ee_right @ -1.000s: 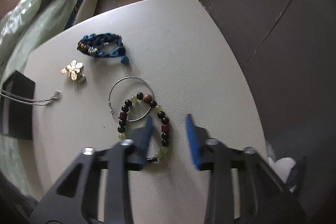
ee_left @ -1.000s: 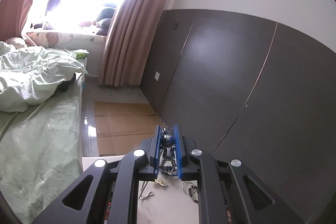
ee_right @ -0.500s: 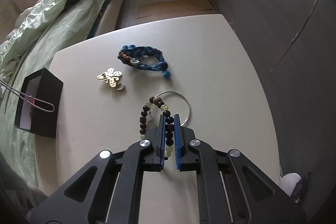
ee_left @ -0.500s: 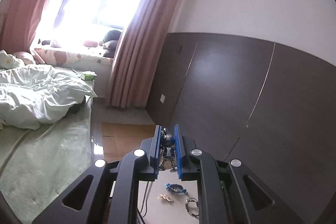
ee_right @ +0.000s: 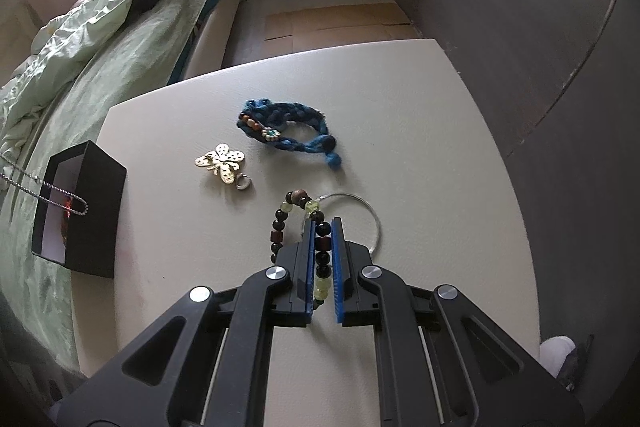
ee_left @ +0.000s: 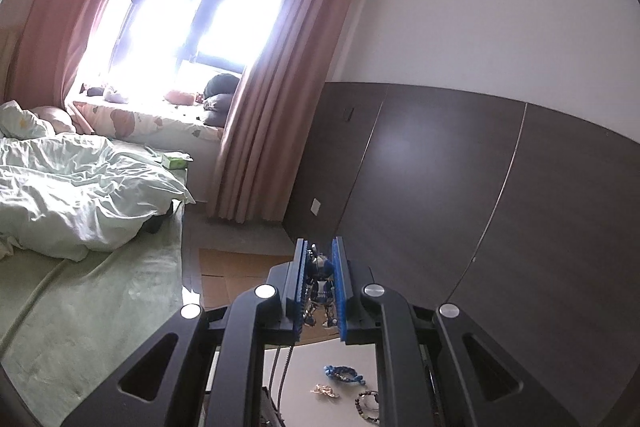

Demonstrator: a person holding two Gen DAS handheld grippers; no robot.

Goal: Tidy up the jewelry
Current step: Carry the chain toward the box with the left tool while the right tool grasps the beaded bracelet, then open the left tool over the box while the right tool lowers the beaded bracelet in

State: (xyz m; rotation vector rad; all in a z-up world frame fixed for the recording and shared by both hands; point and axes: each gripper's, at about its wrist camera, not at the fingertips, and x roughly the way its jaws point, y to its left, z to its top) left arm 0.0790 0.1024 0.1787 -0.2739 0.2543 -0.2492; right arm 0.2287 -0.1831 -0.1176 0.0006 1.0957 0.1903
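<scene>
My right gripper (ee_right: 321, 227) is shut on a beaded bracelet (ee_right: 280, 219) of black, green and brown beads, over the white table (ee_right: 420, 131). A thin silver hoop (ee_right: 374, 223) lies under it. A blue braided bracelet (ee_right: 288, 127) and a gold butterfly pendant (ee_right: 222, 163) lie farther off. An open black box (ee_right: 80, 207) stands at the table's left edge, with a silver chain (ee_right: 44, 187) hanging over it. My left gripper (ee_left: 319, 251) is raised high and shut on a blue and silver pendant (ee_left: 319, 283); its chain (ee_left: 282, 367) hangs down.
A bed with green sheets (ee_right: 80, 67) runs along the table's left side. A dark panelled wall (ee_right: 560, 27) stands close on the right. Cardboard sheets (ee_right: 340, 23) lie on the floor beyond the table. The left wrist view shows the window and pink curtains (ee_left: 260, 107).
My right gripper closed on the beaded bracelet and has lifted part of it. My left gripper rose and tilted up with the pendant, so the table dropped lower in view.
</scene>
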